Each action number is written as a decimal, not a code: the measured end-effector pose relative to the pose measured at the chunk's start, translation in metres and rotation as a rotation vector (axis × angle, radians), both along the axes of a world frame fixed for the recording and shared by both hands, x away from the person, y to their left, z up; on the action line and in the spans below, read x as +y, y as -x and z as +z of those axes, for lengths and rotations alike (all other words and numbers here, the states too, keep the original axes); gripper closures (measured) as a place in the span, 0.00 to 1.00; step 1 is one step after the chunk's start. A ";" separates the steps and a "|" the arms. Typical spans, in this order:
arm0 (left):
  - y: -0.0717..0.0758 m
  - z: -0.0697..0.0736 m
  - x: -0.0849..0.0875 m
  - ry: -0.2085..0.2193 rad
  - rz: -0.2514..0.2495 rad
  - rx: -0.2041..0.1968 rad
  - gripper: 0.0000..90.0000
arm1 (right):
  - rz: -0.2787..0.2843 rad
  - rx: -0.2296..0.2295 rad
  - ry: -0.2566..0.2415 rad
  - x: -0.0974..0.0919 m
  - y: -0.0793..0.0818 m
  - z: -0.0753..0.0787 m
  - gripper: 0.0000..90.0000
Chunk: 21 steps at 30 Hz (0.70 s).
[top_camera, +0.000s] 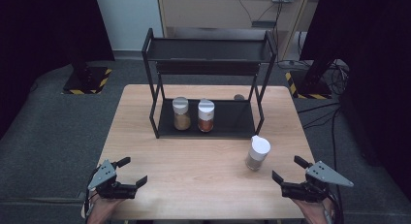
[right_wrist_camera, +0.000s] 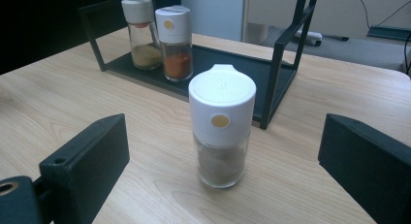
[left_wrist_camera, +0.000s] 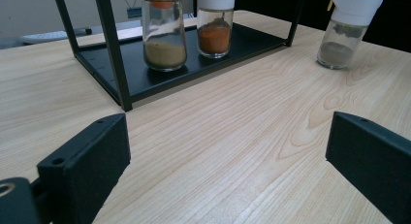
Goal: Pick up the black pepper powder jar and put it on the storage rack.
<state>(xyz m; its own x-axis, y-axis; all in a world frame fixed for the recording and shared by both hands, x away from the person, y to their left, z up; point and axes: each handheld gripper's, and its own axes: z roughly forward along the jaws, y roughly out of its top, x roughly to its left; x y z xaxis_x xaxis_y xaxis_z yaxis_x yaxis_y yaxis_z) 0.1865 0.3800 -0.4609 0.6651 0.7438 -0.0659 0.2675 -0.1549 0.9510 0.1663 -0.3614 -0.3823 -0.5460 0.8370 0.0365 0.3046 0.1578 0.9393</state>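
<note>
Standing free on the table [top_camera: 203, 156], the grey-spice jar [top_camera: 257, 153] sits upright just outside the rack's front right leg, near the right tool [top_camera: 290, 171]. Right tool spread wide, nothing between pads; in the right gripper view the jar [right_wrist_camera: 221, 127] is centred ahead of the jaws but not yet between them. Left tool [top_camera: 132, 170] also spread, empty, low at the near left edge of the table, well apart from everything.

Rack [top_camera: 208, 88]: black, two-tier. Lower shelf holds a tan-spice jar [top_camera: 181, 113] and an orange-spice jar [top_camera: 206, 115], side by side, close but whether touching can't tell. Bare shelf to their right.

Judgement: work in hand looks like getting the loose jar onto the lower shelf w/ the others.

Risks from here:
- Jar is tall, narrow base, big white cap [right_wrist_camera: 222, 105]. If one pad arrives first, jar likely tips or skids on the smooth wood. Approach needs to be square, both pads closing evenly.
- Gripping on the cap instead of the glass: cap could pop or turn, jar drops. Glass is slick too, so a weak pinch may slip.
- Rack's front right leg [right_wrist_camera: 278, 73] stands just beside the jar, betw. it and the shelf. A straight push in would clip jar or jaw on the post; may shove the whole rack.
- Upper tier limits headroom; lifting too high on entry would knock the cap.
- Setting down too close to the orange-spice jar could topple it into its neighbour.
</note>
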 end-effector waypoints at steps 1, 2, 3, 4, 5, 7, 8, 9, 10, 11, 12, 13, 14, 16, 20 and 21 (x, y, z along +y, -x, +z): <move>0.000 0.000 0.000 0.001 0.000 0.000 0.01 | 0.003 0.005 -0.004 0.000 -0.001 0.001 0.05; 0.000 0.000 0.000 0.001 0.000 0.000 0.01 | 0.003 0.005 -0.004 0.000 -0.001 0.001 0.05; 0.000 0.000 0.000 0.000 0.000 0.000 0.01 | 0.006 0.011 -0.001 0.001 -0.004 0.004 0.05; 0.000 0.000 0.000 0.000 0.001 0.000 0.01 | 0.006 0.009 0.001 0.002 -0.005 0.005 0.05; 0.000 0.000 0.000 0.000 0.001 0.000 0.01 | 0.007 0.010 0.004 0.003 -0.006 0.006 0.05; 0.000 0.000 0.000 0.000 0.000 0.000 0.01 | 0.009 0.017 0.006 0.004 -0.010 0.008 0.05; 0.000 0.000 0.000 0.000 0.000 0.000 0.01 | 0.010 0.020 0.007 0.005 -0.012 0.009 0.05; 0.000 0.000 0.000 0.001 0.000 0.001 0.01 | 0.012 0.021 0.012 0.007 -0.013 0.010 0.05; 0.000 0.000 0.000 0.000 0.000 0.000 0.01 | 0.013 0.020 0.016 0.008 -0.015 0.011 0.05; 0.000 0.000 0.000 0.000 -0.001 0.000 0.01 | 0.015 0.020 0.016 0.009 -0.016 0.012 0.05; 0.000 0.000 0.000 0.000 -0.001 0.001 0.01 | 0.018 0.021 0.016 0.010 -0.018 0.012 0.05; 0.000 0.000 0.000 0.000 -0.002 0.001 0.01 | 0.020 0.023 0.017 0.011 -0.019 0.013 0.05; 0.000 0.000 0.000 -0.001 -0.002 0.001 0.01 | 0.021 0.026 0.022 0.013 -0.021 0.013 0.05; 0.000 0.000 0.000 -0.002 -0.003 0.000 0.01 | 0.026 0.031 0.026 0.015 -0.025 0.014 0.05; 0.000 0.000 0.000 -0.003 -0.004 0.001 0.01 | 0.028 0.045 0.030 0.020 -0.032 0.015 0.05; 0.000 0.000 0.000 -0.003 -0.004 0.000 0.01 | 0.029 0.047 0.031 0.021 -0.034 0.015 0.05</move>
